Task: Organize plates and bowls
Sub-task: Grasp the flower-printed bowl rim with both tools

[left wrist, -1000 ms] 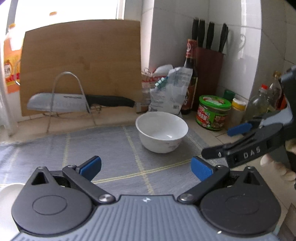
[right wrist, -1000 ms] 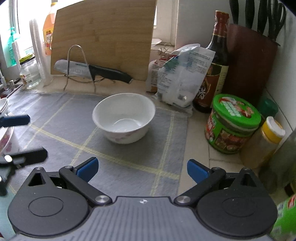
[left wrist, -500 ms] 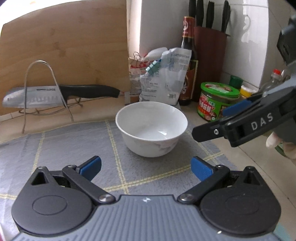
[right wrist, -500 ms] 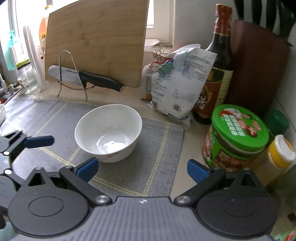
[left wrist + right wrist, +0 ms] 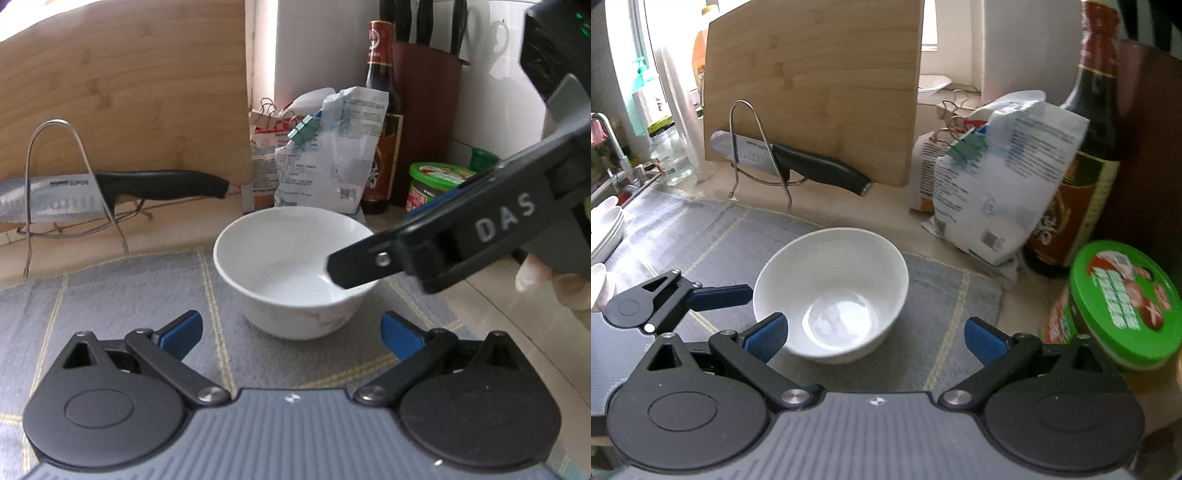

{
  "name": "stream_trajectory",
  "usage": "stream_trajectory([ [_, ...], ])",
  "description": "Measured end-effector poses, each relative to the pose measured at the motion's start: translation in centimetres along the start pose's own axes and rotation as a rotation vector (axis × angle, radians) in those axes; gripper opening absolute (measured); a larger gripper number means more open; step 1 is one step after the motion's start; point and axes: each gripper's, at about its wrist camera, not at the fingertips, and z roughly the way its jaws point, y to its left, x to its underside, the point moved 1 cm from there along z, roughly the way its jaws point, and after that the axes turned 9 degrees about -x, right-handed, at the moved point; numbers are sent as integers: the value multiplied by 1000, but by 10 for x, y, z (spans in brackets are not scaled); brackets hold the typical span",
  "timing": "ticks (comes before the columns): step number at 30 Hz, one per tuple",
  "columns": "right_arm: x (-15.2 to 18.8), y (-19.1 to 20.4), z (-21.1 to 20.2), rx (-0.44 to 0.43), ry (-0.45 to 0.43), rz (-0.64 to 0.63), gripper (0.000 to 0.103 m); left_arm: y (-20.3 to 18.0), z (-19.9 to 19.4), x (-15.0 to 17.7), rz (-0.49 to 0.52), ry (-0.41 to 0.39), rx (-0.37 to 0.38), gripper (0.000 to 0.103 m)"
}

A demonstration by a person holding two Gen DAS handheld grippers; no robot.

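Right hand-held gripper [image 5: 875,338] hangs wide open and empty, low over the white bowl [image 5: 831,291], which stands upright on the grey mat [image 5: 945,295] towards the tabletop's back right corner; its left finger already overlaps the near rim. Left hand-held gripper [image 5: 291,332], equally open and empty, sits just short of the bowl, so the right looks nearer.

In the left wrist view the right tool [image 5: 369,258] covered part of the bowl [image 5: 288,266] rim and most of the green-lidded jar [image 5: 432,181]. The stacked plates [image 5: 605,229] were cut off by the right wrist view's left edge — their count could not be told. The bag [image 5: 1008,177] print was blurred — unreadable.
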Motion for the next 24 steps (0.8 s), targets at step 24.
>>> stream_trajectory([
  [24, -28, -6, 36, -106, 42, -49, 69, -2, 9, -10, -7, -9, 37, 89],
])
